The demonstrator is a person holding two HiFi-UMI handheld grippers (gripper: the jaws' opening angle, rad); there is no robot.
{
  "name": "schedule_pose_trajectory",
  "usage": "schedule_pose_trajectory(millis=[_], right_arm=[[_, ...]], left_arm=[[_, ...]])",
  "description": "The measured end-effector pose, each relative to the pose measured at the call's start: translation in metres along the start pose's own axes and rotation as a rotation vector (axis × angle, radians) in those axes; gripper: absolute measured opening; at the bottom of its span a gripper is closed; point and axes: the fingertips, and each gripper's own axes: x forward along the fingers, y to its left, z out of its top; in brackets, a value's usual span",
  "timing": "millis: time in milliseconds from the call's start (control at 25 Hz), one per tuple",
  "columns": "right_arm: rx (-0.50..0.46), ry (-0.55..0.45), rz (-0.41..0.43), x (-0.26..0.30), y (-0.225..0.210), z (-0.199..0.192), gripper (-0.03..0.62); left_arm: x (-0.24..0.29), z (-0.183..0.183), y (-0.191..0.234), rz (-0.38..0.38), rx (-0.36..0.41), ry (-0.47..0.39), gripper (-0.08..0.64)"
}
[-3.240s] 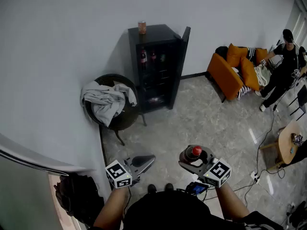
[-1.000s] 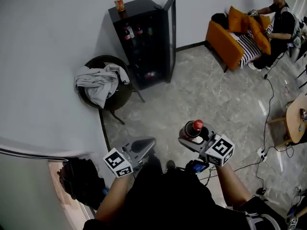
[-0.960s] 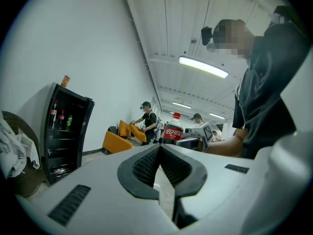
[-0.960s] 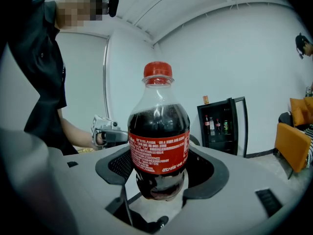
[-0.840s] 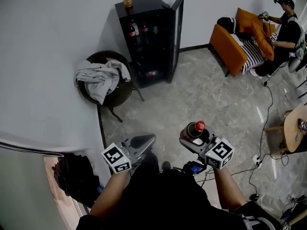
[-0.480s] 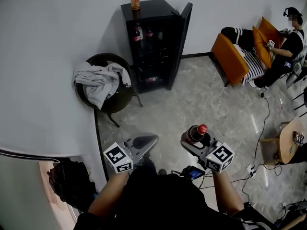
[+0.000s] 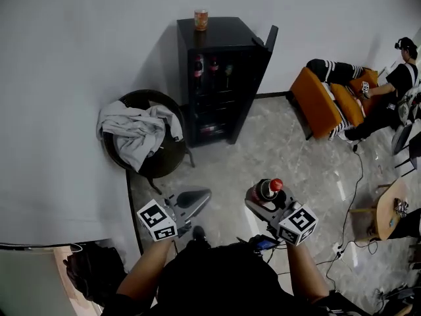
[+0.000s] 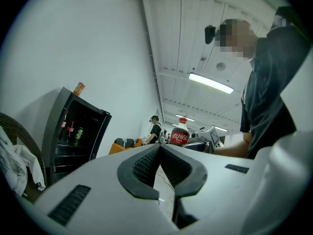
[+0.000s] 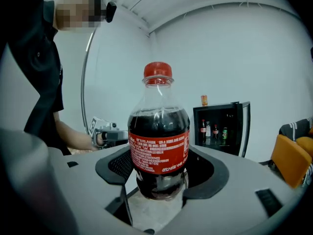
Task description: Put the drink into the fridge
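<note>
My right claw (image 7: 261, 201) is clenched on the cola bottle (image 7: 267, 189), gripping it low on the body so that it stands upright between the jaws, red cap on top. In the right gripper view the bottle (image 9: 159, 136) fills the middle of the frame, dark drink up to the shoulder. Its red label carries rows of white small print that I cannot read. From the left gripper view the same label shows a white logo in what look like Chinese characters. My left claw (image 7: 191, 200) is closed with nothing in it, its ribbed pads pressed together at the tip. The black fridge (image 7: 227, 33) stands against the white wall well ahead of both claws, its door (image 7: 261, 71) swung open to the right. Several bottles (image 7: 198, 65) stand on its upper shelf and a can (image 7: 200, 19) sits on its top. Just left of the fridge is a round dark chair (image 7: 166, 164) draped with grey cloth (image 7: 138, 133).
</note>
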Motion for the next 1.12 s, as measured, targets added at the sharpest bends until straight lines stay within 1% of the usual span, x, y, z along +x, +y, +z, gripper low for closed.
schedule_pose_trajectory(millis=[80, 320, 440, 560, 720, 880, 1040, 1120], right_arm=[[0.001, -0.005, -0.008, 0.015, -0.005, 0.007, 0.328], [0.022, 0.037, -0.023, 0.038, -0.031, 0.01, 0.327], [0.035, 0.027, -0.021, 0.06, -0.047, 0.01, 0.327], [0.041, 0.01, -0.002, 0.079, -0.065, 0.009, 0.327], [0.036, -0.01, 0.026, 0.104, -0.107, 0.018, 0.327], [0.003, -0.014, 0.021, 0.129, -0.158, 0.034, 0.327], [-0.059, -0.003, 0.071, 0.158, -0.19, 0.047, 0.327], [-0.064, 0.0, 0.102, 0.166, -0.204, 0.052, 0.327]], left_arm=[[-0.003, 0.005, 0.02, 0.006, 0.008, -0.002, 0.009], [0.001, 0.019, 0.065, 0.046, -0.022, -0.009, 0.011], [0.0, 0.021, 0.088, 0.061, -0.02, 0.003, 0.009], [0.007, 0.021, 0.109, 0.081, -0.017, 0.016, 0.009], [0.033, 0.026, 0.139, 0.121, -0.021, 0.038, 0.009], [0.069, 0.044, 0.168, 0.127, -0.013, 0.044, 0.009], [0.094, 0.062, 0.2, 0.166, 0.01, 0.059, 0.011], [0.108, 0.07, 0.211, 0.184, 0.01, 0.059, 0.011]])
